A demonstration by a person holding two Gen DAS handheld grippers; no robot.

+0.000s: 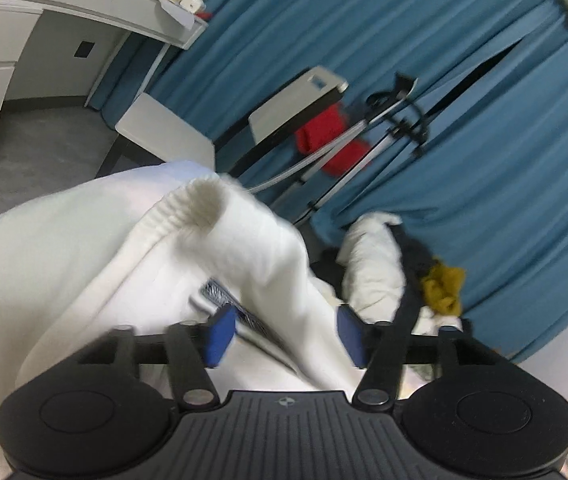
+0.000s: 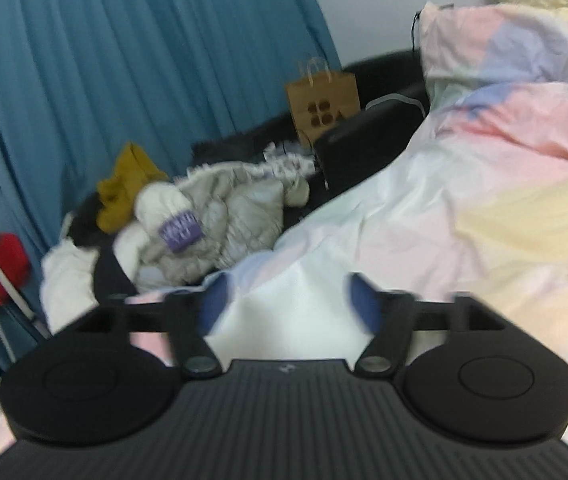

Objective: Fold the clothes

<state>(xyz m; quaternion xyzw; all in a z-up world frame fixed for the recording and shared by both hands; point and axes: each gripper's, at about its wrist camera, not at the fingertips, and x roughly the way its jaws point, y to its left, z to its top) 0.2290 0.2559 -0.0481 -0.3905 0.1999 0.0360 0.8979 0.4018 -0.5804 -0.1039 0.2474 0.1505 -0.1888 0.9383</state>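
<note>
A white garment [image 1: 244,232] with a ribbed edge lies bunched on the bed in the left wrist view, its neck label [image 1: 236,308] showing. My left gripper [image 1: 284,332] stands open, and a fold of the garment passes between its blue pads [image 1: 220,332] without being pinched. In the right wrist view my right gripper [image 2: 288,304] is also open. A peak of white cloth [image 2: 284,288] rises between its blurred blue pads [image 2: 364,304], which stand apart from it. Whether that cloth is the same garment I cannot tell.
A pastel duvet [image 2: 504,160] covers the bed. Beside it lies a pile of clothes [image 2: 212,216] with a mustard piece [image 1: 444,284], then a brown paper bag [image 2: 322,100] and a blue curtain [image 1: 484,80]. A tripod with red cloth [image 1: 324,136], a stool [image 1: 164,132] and a white desk [image 1: 84,4] stand beyond.
</note>
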